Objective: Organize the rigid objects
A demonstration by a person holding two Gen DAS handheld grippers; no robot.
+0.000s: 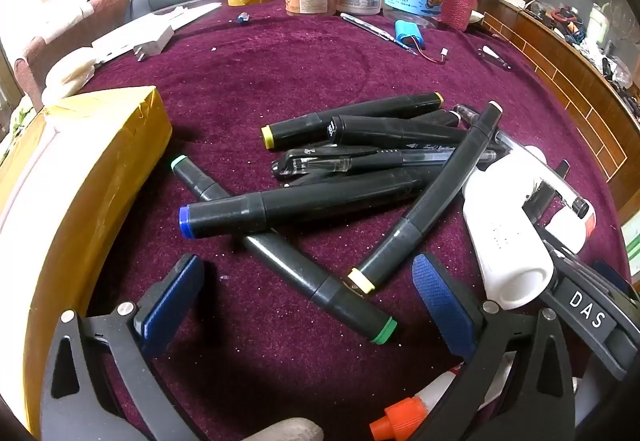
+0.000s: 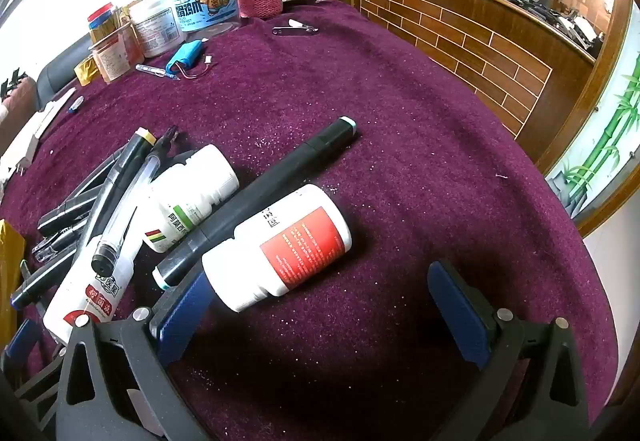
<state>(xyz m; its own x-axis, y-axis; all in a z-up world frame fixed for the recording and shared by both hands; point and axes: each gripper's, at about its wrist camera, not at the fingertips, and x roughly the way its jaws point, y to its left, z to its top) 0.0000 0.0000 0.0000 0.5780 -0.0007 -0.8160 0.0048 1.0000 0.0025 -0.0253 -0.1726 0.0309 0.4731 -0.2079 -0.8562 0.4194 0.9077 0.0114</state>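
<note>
Hovering wide, left gripper (image 1: 308, 301) over green-capped black marker (image 1: 280, 245); gaping wide too, right gripper (image 2: 320, 305) beside red-labelled white plastic bottle (image 2: 280, 245) on purple cloth (image 2: 400, 161).

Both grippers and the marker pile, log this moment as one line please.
left gripper: open, above green-capped marker | right gripper: open, empty, by red-label bottle | markers piled, unsorted | cloth: purple

Both grippers (image 1: 316, 297) (image 2: 324, 305), jaws wide apart
</note>
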